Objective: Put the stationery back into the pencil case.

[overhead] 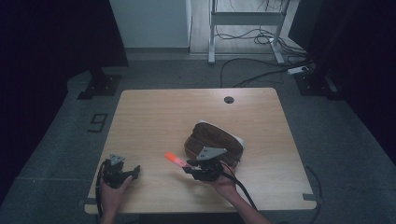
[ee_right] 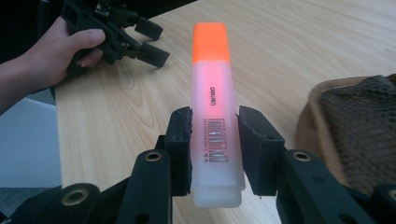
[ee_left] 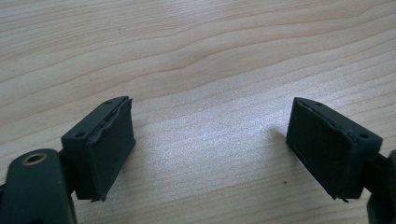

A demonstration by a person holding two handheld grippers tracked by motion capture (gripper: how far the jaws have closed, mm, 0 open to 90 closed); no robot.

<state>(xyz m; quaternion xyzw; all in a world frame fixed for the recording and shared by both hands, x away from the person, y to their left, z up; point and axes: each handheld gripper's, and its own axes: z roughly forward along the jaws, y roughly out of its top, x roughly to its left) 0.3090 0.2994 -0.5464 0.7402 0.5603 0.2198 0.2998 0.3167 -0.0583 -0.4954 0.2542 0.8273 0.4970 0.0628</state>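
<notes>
An orange highlighter (ee_right: pixel 215 116) with an orange cap and a pale barrel is clamped between the two black jaws of my right gripper (ee_right: pixel 215 135). From above, the highlighter (overhead: pixel 174 159) sticks out to the left of that gripper (overhead: pixel 189 164), just left of a brown pouch (overhead: pixel 215 140). The pouch's brown mesh side (ee_right: pixel 359 126) lies at the right of the right gripper view. My left gripper (overhead: pixel 135 169) rests near the table's front left, held by a hand. Its jaws stand wide apart over bare wood (ee_left: pixel 210 140), with nothing between them.
The wooden table (overhead: pixel 154 116) has a cable hole (overhead: pixel 228 99) near its far edge. Dark stands and cables sit on the grey floor beyond. The other hand and its gripper (ee_right: pixel 116 32) show at the top left of the right gripper view.
</notes>
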